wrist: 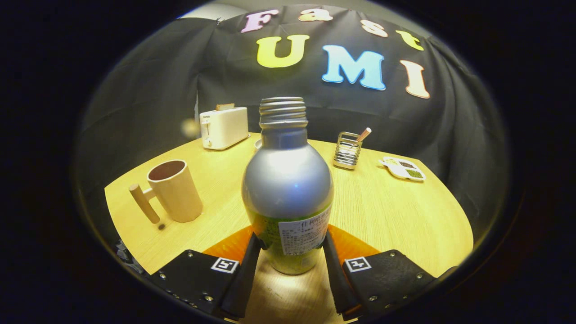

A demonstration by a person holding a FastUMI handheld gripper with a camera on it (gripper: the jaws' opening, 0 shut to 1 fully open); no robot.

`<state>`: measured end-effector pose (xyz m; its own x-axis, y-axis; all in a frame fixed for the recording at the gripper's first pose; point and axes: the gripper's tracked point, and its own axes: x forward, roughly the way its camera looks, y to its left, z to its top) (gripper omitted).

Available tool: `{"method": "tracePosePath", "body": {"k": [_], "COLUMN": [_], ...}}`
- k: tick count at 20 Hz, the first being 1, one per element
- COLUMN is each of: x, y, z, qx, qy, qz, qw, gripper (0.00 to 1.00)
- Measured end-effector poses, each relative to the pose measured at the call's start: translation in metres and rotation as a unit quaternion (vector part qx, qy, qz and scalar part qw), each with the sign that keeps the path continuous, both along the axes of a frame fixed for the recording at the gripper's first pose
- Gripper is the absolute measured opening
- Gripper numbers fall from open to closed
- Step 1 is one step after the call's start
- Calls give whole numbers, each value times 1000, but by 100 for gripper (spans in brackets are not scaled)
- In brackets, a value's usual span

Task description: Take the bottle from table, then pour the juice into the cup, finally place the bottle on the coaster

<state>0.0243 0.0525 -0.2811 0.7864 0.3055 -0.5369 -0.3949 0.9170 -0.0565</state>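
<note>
Hand-held gripper (288, 245) pinching upright uncapped bottle (288, 184) low down — orange coaster (355, 245) mostly hidden behind it, cup (174, 191) nearby

Gripper (291, 256): at the bottom centre of the frame, pointing forward over the table.
Fingers (245, 270): one at lower left, one at lower right, angled inward toward each other.
Jaws: narrowed, each finger pressing a side of the bottle (288, 189), which stands upright between them.
</note>
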Motion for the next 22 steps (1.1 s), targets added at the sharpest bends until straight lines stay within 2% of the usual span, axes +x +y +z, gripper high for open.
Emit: {"method": "tracePosePath", "body": {"k": [9, 16, 22], "x": [19, 25, 29], "y": [29, 39, 45], "z": [36, 39, 41], "qx": [-5, -93, -163], "qy": [-16, -29, -38], "qz": [31, 63, 100], "qw": [999, 993, 981], "gripper": [71, 71, 71]}}
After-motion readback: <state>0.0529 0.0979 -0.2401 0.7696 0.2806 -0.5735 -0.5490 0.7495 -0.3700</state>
